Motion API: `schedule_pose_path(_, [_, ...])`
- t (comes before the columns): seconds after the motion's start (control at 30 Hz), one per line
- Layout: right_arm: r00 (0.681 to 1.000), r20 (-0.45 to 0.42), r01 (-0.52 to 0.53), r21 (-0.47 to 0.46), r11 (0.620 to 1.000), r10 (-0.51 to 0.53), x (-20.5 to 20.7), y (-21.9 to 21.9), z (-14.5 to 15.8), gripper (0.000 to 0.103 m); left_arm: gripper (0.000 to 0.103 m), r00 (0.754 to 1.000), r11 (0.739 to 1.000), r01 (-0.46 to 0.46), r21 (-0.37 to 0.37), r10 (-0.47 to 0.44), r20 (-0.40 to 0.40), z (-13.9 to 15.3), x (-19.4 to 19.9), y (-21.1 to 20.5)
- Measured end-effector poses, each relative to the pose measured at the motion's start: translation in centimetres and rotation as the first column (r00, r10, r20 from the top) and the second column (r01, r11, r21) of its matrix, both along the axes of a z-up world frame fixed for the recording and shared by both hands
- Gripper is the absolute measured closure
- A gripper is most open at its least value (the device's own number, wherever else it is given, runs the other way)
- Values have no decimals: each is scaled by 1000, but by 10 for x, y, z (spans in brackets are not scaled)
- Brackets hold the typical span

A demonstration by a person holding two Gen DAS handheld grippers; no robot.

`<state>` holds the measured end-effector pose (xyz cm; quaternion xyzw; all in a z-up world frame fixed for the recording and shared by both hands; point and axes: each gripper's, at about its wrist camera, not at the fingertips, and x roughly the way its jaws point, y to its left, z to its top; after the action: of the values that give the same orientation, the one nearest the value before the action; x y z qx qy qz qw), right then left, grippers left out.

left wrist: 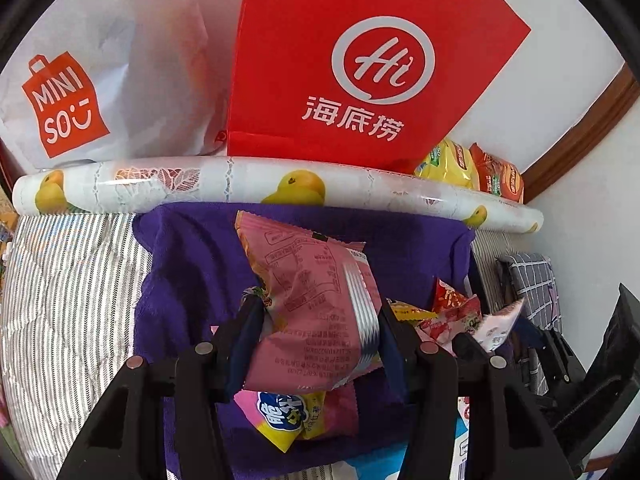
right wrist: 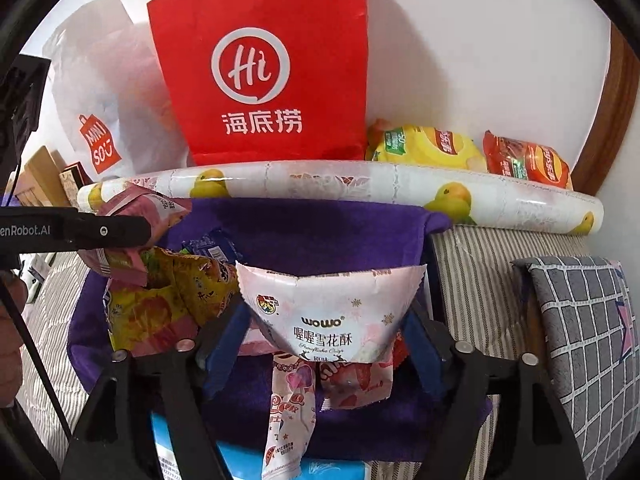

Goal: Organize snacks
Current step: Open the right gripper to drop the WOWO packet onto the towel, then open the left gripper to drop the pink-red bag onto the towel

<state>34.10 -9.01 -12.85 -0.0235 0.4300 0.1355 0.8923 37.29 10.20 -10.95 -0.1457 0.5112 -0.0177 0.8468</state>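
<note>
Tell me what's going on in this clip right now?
A person is sorting snack packets over a purple cloth, one tool in each hand. The left tool is clamped on a pink packet, lifted above the pile. The right tool has a pale pink WOWO packet between its fingers, but whether it grips is unclear. A red paper bag and a white MINISO bag stand behind a patterned roll.

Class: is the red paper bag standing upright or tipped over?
Upright: the red paper bag stands on its base against the wall, logo reading level, behind the patterned roll.
</note>
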Motion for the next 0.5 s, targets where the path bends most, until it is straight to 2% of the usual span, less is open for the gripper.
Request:
schedule_pose_path(0.03, [1000,-3,3,12,1000,-3,0,-1,0,15,50,1000,1000,1,2,-1,-2,-1,0,0])
schedule_pose_path(0.07, [1000,-1,4,24,1000,-4,0,-3,0,15,50,1000,1000,3,3,-3,-4,-1,1,-2])
schedule_pose_path(0.2, [1000,-6,27,61,998,-27,1,-8,1,15,50,1000,1000,4,18,-4,-3,-2,2,-4])
schedule_pose_path(0.5, [998,41,37,173,984,-45,-3,-22,18,15,50,1000,1000,23,-16,-23,4,0,1,-5])
